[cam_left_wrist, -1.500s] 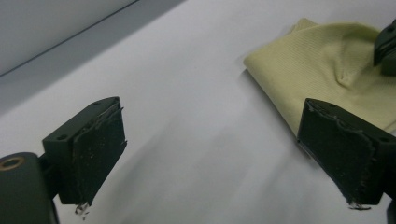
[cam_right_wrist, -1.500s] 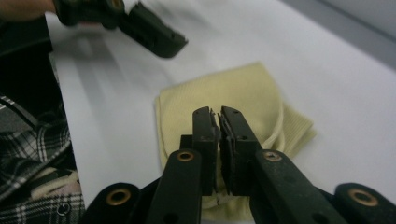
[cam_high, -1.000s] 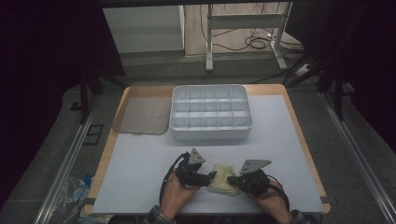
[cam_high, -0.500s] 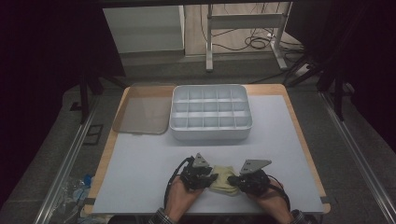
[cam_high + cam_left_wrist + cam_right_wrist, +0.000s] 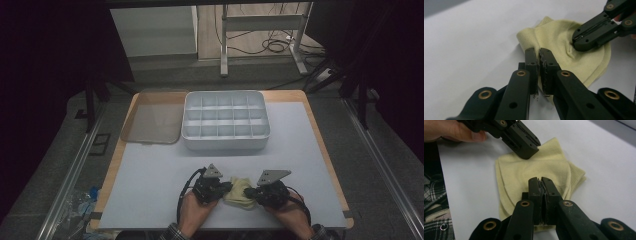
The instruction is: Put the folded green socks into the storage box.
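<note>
Gripping the pale yellow cloth (image 5: 240,192) from both sides, I have it low in the frame's centre, lying on the white table (image 5: 150,175). My left gripper (image 5: 540,53) is clamped on the cloth's near edge, jaws pressed together with fabric between them. My right gripper (image 5: 541,181) looks pinched on the opposite edge too, though the fold there is hard to read. Above, mid-frame, sits the grey divided tray (image 5: 226,145), with a flat lid (image 5: 150,120) to its left.

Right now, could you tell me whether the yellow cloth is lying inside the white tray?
No, the yellow cloth lies on the table, nearer the person than the white tray.
</note>
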